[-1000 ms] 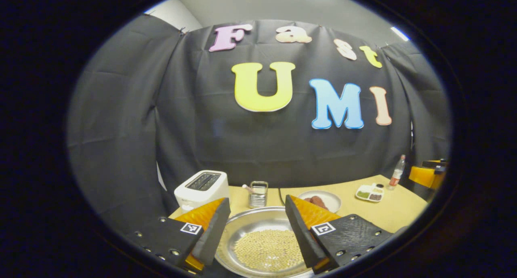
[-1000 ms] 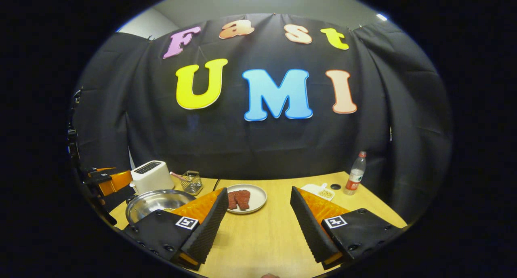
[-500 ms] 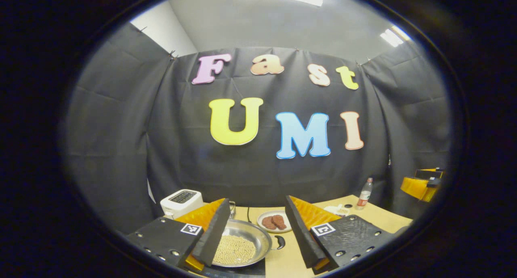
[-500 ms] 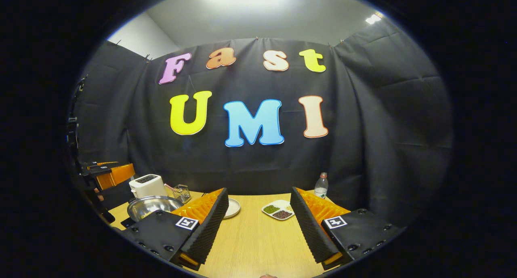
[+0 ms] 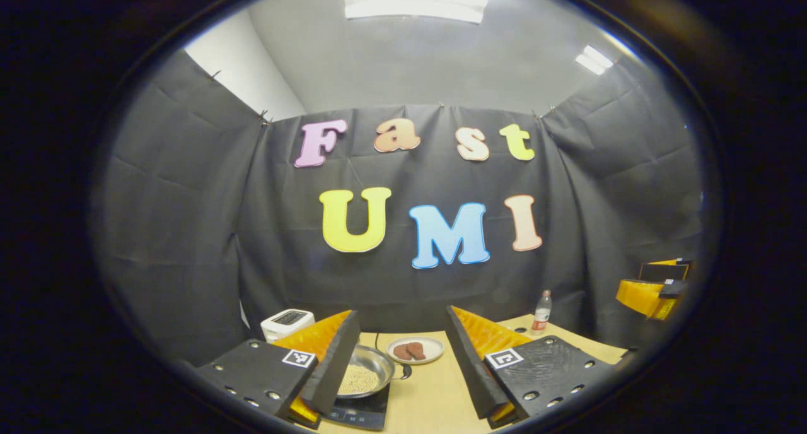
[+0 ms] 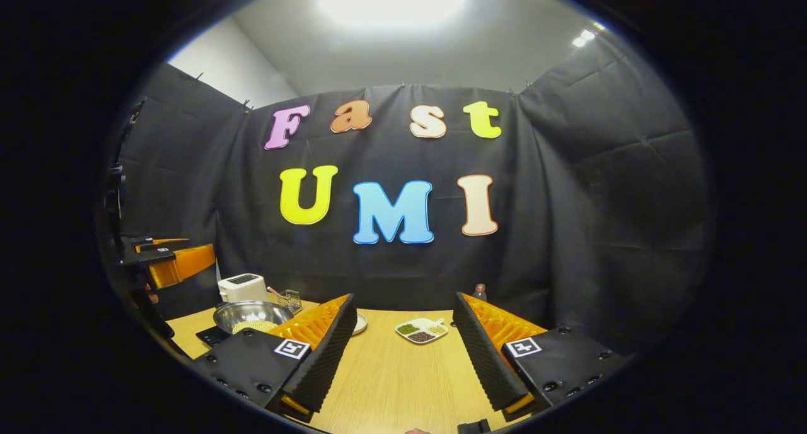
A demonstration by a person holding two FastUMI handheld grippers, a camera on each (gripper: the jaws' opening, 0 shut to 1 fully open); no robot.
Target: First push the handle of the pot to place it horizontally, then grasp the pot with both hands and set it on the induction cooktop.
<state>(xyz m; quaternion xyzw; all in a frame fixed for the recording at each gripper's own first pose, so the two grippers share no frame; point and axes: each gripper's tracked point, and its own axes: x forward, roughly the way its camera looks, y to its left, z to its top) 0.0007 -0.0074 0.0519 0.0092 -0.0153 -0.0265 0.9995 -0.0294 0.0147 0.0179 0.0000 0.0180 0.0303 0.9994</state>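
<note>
While both pairs of jaws stand wide apart and hold nothing, the left gripper (image 5: 398, 358) and right gripper (image 6: 403, 352) hang above the pale wooden table (image 6: 391, 383). The shiny round steel pot (image 5: 369, 374), filled with small yellow beans, sits on the flat black induction cooktop (image 5: 362, 415). Beside it lies a white plate of reddish meat (image 5: 415, 350).

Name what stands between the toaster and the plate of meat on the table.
In the right gripper view, a small wire basket stands between the toaster and the plate; the pot sits just in front of that stretch.
</note>
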